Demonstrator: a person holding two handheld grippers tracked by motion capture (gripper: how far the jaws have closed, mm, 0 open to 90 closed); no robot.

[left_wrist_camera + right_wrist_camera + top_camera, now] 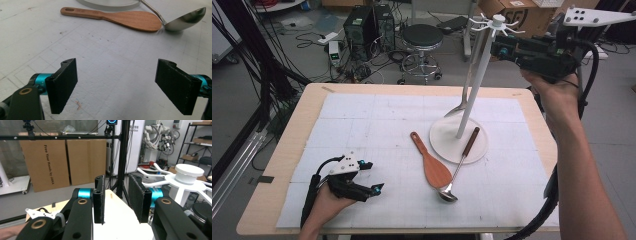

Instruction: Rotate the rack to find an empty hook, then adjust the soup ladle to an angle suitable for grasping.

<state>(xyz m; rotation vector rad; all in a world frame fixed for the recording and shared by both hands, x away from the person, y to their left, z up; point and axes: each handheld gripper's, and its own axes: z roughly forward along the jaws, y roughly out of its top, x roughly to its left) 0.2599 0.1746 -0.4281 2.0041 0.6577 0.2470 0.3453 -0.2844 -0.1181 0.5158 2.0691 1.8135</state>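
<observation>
The rice paddle is warm brown wood with a smooth, matt grain. The ladle has a polished metal bowl, mirror-glossy, and a dark wooden handle. The rack looks like smooth white plastic, slightly glossy. A matt white mat covers the pale wood counter. The left tool has rough, matt black pads.
</observation>
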